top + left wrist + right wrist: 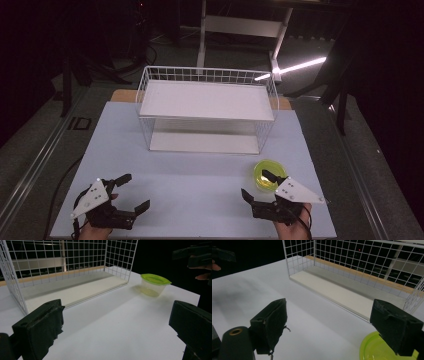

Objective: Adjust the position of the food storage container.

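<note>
A small clear tub with a lime-green lid (268,174) stands on the white table at the front right, also seen as the tub (154,284) and its lid (377,350). My right gripper (258,186) is open just in front of it, one jaw over the lid's edge, nothing held. My left gripper (135,192) rests open at the front left, far from the tub. A white wire shelf rack (207,107) stands at the table's middle back, with a flat upper shelf and a lower board (75,290).
The white table top (190,175) lies between the grippers and the rack (352,270). A wooden strip (122,95) runs behind the rack. Dark floor, cables and a white stand (240,25) lie beyond the table.
</note>
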### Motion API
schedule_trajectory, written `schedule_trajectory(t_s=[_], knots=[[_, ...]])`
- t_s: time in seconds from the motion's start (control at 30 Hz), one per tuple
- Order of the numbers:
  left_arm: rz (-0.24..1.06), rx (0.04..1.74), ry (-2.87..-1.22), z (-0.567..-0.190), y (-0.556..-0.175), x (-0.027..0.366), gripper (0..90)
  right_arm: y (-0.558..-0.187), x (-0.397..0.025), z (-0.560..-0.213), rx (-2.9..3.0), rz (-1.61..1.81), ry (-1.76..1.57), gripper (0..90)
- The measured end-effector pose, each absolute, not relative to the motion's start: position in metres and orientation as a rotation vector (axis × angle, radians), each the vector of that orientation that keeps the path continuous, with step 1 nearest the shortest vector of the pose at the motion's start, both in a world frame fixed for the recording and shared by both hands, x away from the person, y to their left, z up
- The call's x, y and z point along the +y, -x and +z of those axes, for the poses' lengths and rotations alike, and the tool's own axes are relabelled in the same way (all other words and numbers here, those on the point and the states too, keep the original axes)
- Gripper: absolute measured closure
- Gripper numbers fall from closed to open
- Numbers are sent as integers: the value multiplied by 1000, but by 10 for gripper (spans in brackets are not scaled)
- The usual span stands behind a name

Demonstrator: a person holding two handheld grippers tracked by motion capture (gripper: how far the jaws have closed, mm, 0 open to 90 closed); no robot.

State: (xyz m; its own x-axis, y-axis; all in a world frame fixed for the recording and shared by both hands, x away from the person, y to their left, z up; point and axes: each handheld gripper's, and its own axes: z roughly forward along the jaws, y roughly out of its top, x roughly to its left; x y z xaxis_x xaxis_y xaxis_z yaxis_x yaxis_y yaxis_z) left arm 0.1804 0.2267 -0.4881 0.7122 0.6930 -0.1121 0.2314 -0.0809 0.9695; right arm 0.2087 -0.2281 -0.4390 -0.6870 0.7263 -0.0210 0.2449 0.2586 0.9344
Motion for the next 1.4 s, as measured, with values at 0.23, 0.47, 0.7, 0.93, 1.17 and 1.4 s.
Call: schedule_trajectory(t_s=[0.23, 0.47, 0.7, 0.93, 1.17, 1.4], knots=[[446, 759, -1650, -489, -181, 226, 3, -226, -239, -433, 2085, 1441, -957, 117], [444, 754, -1652, -489, -181, 225, 3, -238, -255, -433, 2014, 1385, -1021, 198], [438, 755, -1651, -489, -181, 226, 3, -250, -284, -444, 1929, 1290, -1149, 369], [429, 748, -1655, -489, -181, 224, 3, -258, -310, -459, 1920, 1152, -1215, 513], [426, 745, -1661, -489, -181, 223, 3, -265, -329, -477, 1933, 1057, -1279, 657], [424, 748, -1656, -490, -181, 223, 3, -268, -336, -499, 1956, 981, -1349, 898]])
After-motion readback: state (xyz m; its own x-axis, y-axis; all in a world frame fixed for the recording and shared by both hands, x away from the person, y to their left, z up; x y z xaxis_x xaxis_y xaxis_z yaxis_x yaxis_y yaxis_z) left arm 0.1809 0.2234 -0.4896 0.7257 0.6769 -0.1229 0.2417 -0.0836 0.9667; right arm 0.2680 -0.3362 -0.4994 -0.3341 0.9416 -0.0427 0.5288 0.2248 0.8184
